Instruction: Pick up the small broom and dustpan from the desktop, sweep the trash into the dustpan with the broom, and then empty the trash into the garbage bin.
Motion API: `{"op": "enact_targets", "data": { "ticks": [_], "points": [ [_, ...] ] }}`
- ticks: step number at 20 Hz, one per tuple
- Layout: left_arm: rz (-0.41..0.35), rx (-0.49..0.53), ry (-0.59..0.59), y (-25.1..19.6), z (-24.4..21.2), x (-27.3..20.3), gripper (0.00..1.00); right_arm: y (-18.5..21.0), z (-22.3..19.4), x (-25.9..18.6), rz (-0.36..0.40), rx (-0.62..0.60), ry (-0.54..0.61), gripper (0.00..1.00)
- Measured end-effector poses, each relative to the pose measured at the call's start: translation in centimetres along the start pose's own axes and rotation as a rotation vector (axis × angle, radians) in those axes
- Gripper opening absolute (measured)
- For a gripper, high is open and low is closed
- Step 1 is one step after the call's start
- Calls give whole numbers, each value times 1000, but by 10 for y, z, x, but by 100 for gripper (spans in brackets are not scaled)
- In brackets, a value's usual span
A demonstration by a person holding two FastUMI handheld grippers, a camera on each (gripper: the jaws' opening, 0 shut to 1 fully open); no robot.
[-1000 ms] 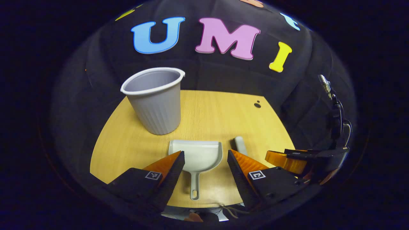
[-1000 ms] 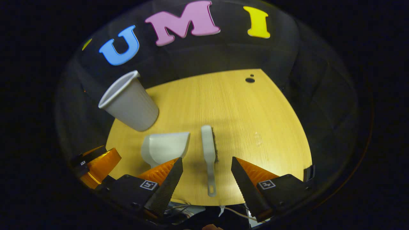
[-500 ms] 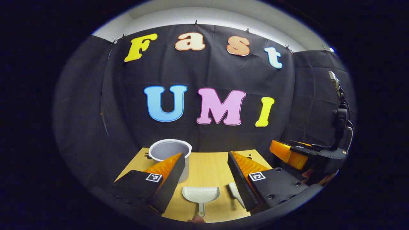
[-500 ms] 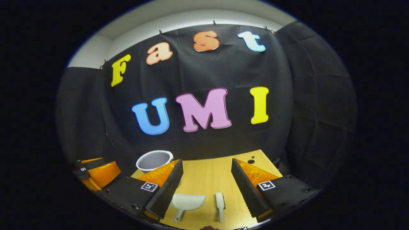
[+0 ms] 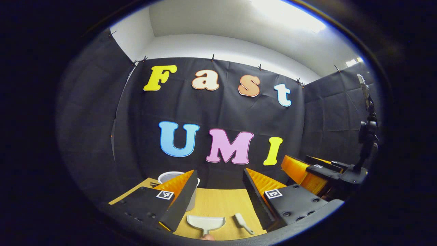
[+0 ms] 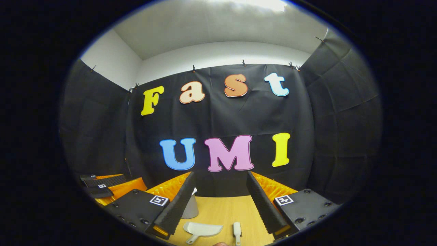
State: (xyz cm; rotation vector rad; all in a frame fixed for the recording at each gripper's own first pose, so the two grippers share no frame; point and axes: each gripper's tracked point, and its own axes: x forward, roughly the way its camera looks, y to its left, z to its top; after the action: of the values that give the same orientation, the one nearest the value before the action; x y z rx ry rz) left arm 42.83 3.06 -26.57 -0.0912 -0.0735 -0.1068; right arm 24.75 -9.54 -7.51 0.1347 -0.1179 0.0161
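A small white dustpan (image 5: 206, 222) lies on the wooden desktop (image 5: 218, 205), handle toward me, with the small white broom (image 5: 243, 222) just to its right. The right gripper view has the same dustpan (image 6: 201, 229) and broom (image 6: 236, 231) low down. A grey garbage bin (image 5: 167, 178) stands at the desk's back left, partly hidden behind a finger; its side (image 6: 190, 207) is in the right gripper view too. My left gripper (image 5: 218, 194) is open, raised well above the desk. My right gripper (image 6: 220, 200) is open as well, equally high and holding nothing.
The black cloth booth wall rises behind the desk, with white wall and ceiling above it. The right gripper's orange and black body (image 5: 317, 172) shows at the right of the left gripper view, and the left gripper's body (image 6: 109, 186) at the left of the right gripper view.
Both views have tilted upward and pulled back. The desk, dustpan, broom and bin have sunk to the bottom edge and look smaller. Both grippers stay open.
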Motion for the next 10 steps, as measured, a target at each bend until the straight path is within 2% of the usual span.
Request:
{"op": "enact_targets", "data": {
  "ticks": [4,10],
  "points": [
    [35,-5,98,18,-47,-4,79,-1,-29,-7,-17,-39,19,96],
    [18,-13,90,20,-44,-1,79,1,-32,-5,-31,-45,6,97]
  ]
}}
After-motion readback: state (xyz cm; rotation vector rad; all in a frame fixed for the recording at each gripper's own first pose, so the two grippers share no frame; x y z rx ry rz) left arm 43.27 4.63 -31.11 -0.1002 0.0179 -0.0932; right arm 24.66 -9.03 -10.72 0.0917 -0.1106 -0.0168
